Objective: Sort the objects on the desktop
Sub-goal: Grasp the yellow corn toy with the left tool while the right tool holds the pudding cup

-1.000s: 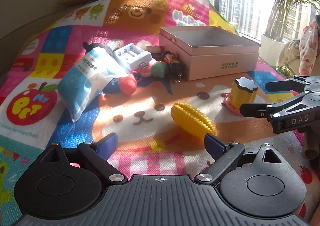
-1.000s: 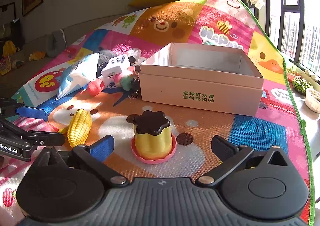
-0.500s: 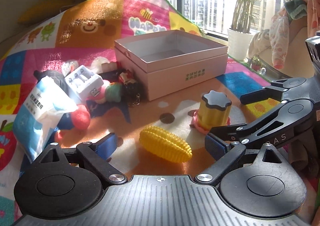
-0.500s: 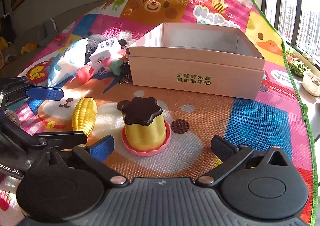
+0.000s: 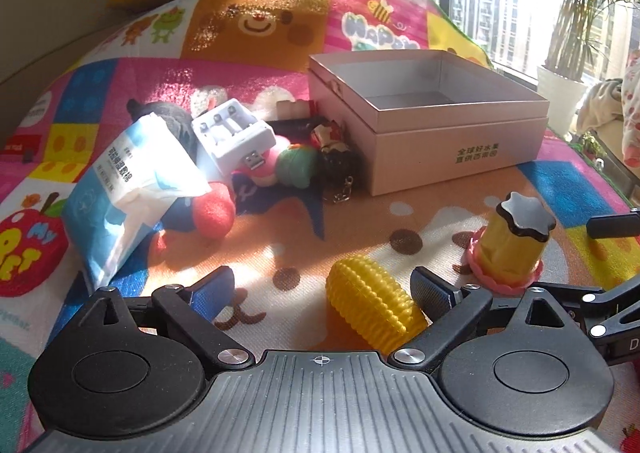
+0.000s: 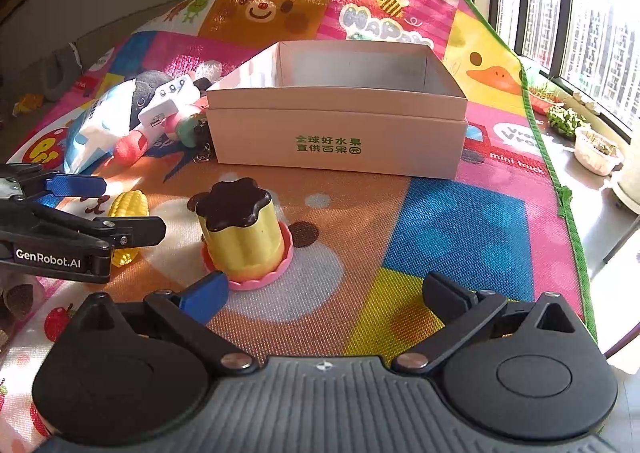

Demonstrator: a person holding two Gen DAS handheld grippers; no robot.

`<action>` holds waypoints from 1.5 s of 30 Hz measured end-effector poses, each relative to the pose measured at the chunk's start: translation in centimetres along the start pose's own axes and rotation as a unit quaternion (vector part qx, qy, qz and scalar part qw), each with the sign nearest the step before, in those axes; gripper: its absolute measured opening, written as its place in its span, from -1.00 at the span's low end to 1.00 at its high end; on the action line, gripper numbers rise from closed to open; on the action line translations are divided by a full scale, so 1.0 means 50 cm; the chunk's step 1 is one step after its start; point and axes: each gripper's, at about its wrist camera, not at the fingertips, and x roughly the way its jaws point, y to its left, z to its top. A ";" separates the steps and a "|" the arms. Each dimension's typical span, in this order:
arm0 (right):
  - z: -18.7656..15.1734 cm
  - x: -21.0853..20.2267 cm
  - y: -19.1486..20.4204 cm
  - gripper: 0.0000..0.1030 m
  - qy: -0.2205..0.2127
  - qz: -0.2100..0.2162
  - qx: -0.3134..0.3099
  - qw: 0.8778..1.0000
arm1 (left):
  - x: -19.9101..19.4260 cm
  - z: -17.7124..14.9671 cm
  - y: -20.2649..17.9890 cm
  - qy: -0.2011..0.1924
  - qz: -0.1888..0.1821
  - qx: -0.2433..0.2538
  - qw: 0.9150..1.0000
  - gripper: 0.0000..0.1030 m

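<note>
Corn (image 5: 374, 303) sits between the spread left tongs (image 5: 322, 291), off-centre toward one finger; centre before squeezing. Right tongs (image 6: 326, 293), also spread, should shift left around the pudding toy (image 6: 244, 231).

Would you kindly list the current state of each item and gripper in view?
Pink cardboard box: open, nothing visible inside.
Yellow plastic corn: lying between the open left gripper fingers.
Yellow pudding toy: upright on the mat.
Right gripper: open, empty.
White battery charger: resting tilted on the toy pile.
</note>
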 end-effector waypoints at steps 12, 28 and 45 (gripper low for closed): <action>0.005 0.005 0.021 1.00 0.012 0.031 -0.047 0.998 | -0.040 -0.052 0.067 0.020 0.026 -0.048 0.998 1.00; 0.030 0.032 0.069 0.83 -0.004 0.085 -0.081 0.993 | -0.073 -0.076 0.161 0.003 0.041 -0.061 0.997 1.00; 0.030 0.031 0.062 0.90 -0.006 0.078 -0.064 0.995 | -0.055 -0.063 0.067 -0.008 -0.021 -0.006 1.000 1.00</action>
